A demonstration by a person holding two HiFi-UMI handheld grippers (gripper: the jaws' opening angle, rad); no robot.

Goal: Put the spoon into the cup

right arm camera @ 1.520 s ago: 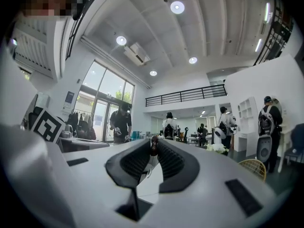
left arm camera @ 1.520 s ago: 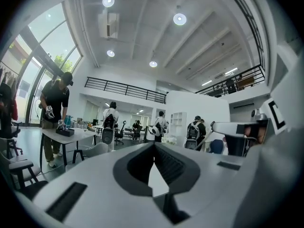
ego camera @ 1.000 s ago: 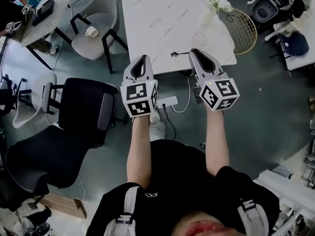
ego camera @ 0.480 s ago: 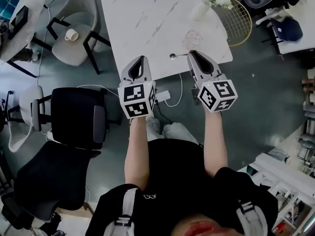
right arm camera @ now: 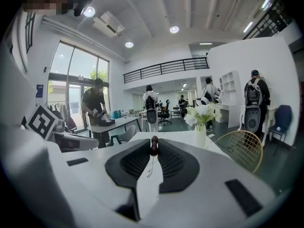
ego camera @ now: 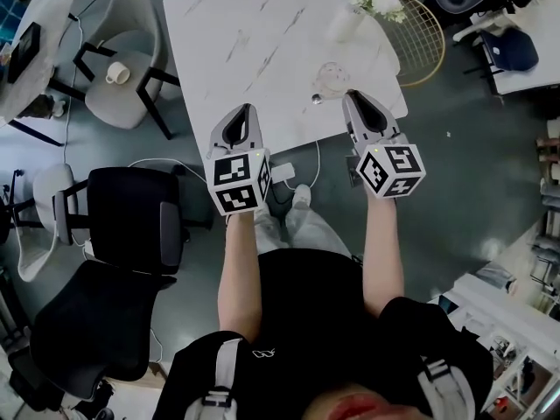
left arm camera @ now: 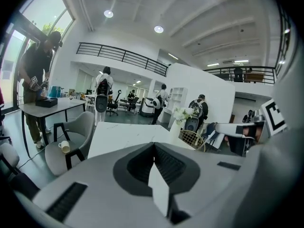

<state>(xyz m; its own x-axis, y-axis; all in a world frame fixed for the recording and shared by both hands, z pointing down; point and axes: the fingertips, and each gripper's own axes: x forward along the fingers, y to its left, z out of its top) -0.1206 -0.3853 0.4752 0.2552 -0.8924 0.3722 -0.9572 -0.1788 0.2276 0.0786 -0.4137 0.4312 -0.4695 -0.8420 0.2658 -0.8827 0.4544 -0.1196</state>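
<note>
A clear glass cup [ego camera: 331, 78] stands on the white marble table [ego camera: 254, 42], near its front right edge. My right gripper [ego camera: 353, 97] is shut on the handle of a metal spoon [ego camera: 318, 98]. The spoon sticks out to the left, and its bowl hangs just in front of the cup. In the right gripper view the spoon [right arm camera: 154, 143] shows end-on, pinched between the jaw tips of the right gripper [right arm camera: 153, 152]. My left gripper [ego camera: 241, 112] is over the table's front edge, shut, with nothing in it. In its own view the left gripper [left arm camera: 154, 145] has its jaws together.
A vase of white flowers [ego camera: 353, 7] stands at the table's far right. A gold wire chair [ego camera: 422, 49] is beyond it. A grey chair [ego camera: 122, 68] with a mug [ego camera: 114, 73] on its seat is on the left, and black office chairs [ego camera: 131, 226] are at the lower left. People stand in the background.
Both grippers have moved forward to the table's front edge and sunk a little. The spoon's bowl has come nearer the cup. The grip on the spoon is unchanged.
</note>
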